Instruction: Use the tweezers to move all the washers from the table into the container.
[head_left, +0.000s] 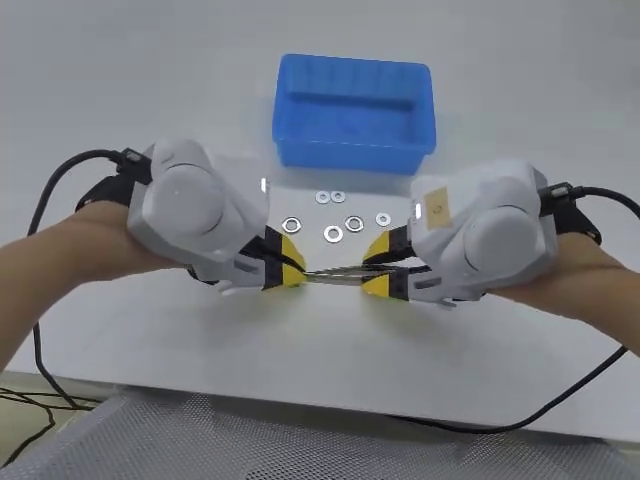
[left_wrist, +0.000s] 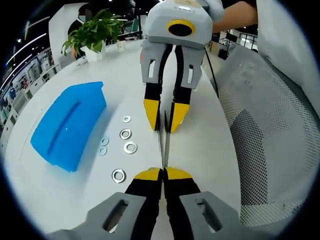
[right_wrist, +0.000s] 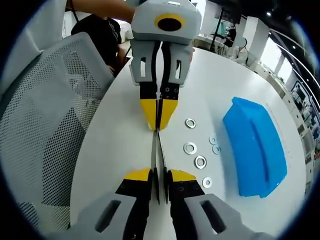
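Observation:
Metal tweezers (head_left: 335, 272) hang level above the white table (head_left: 150, 330), spanning the gap between the two grippers. My left gripper (head_left: 290, 268) is shut on one end, pads pressed together (left_wrist: 163, 173). Facing it, my right gripper (head_left: 378, 268) grips the other end, where the tweezers' two arms spread slightly between its jaws (right_wrist: 160, 175). Several silver washers (head_left: 333, 234) lie flat on the table just beyond the tweezers. The blue plastic container (head_left: 353, 152) stands behind them, and its inside looks bare. The washers (left_wrist: 130, 147) and container (left_wrist: 67, 125) sit left of the tweezers (left_wrist: 165, 145) in the left gripper view.
A grey mesh chair (head_left: 200, 440) sits against the table's near edge, below my arms. Black cables (head_left: 40, 350) trail off both grippers. A potted plant (left_wrist: 92, 35) stands at the table's far end. Bare table surrounds the washers.

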